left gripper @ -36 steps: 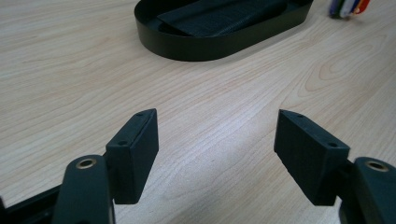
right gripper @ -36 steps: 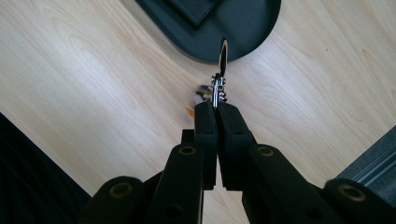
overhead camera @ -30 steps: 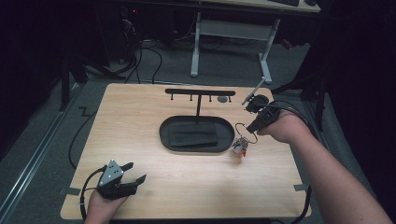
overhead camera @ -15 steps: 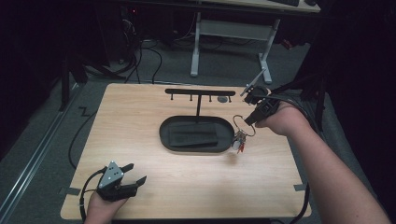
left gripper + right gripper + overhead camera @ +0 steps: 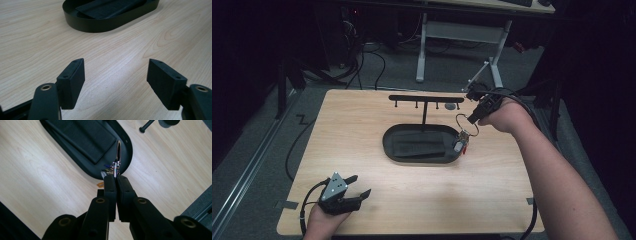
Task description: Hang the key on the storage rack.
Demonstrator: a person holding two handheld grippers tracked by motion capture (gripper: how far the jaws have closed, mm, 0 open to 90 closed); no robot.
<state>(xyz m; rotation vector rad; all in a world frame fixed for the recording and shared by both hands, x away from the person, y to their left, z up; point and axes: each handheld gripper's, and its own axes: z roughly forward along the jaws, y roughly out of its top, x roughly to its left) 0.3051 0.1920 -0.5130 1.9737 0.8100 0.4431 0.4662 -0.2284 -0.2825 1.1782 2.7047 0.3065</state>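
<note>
My right gripper (image 5: pixel 471 119) is shut on a metal key ring (image 5: pixel 465 124), and a small bunch of keys (image 5: pixel 460 143) dangles from it over the right end of the black oval tray (image 5: pixel 422 158). In the right gripper view the jaws (image 5: pixel 115 178) pinch the key ring (image 5: pixel 118 150) edge-on above the tray (image 5: pixel 126 157). A flat black pad (image 5: pixel 417 145) lies in the tray. My left gripper (image 5: pixel 357 186) rests open near the table's front left corner; its jaws (image 5: pixel 115 75) stand wide apart with bare wood between them.
A black T-shaped hook stand (image 5: pixel 426 98) rises behind the tray, its bar carrying several small pegs. A dark round disc (image 5: pixel 451 106) lies near the bar's right end. The tray (image 5: pixel 100 23) is well ahead of the left gripper. Desk legs and cables stand beyond the table.
My right hand has risen and moved away from me toward the hook stand, lifting the keys from beside the tray's right end. The left gripper has stayed still.
</note>
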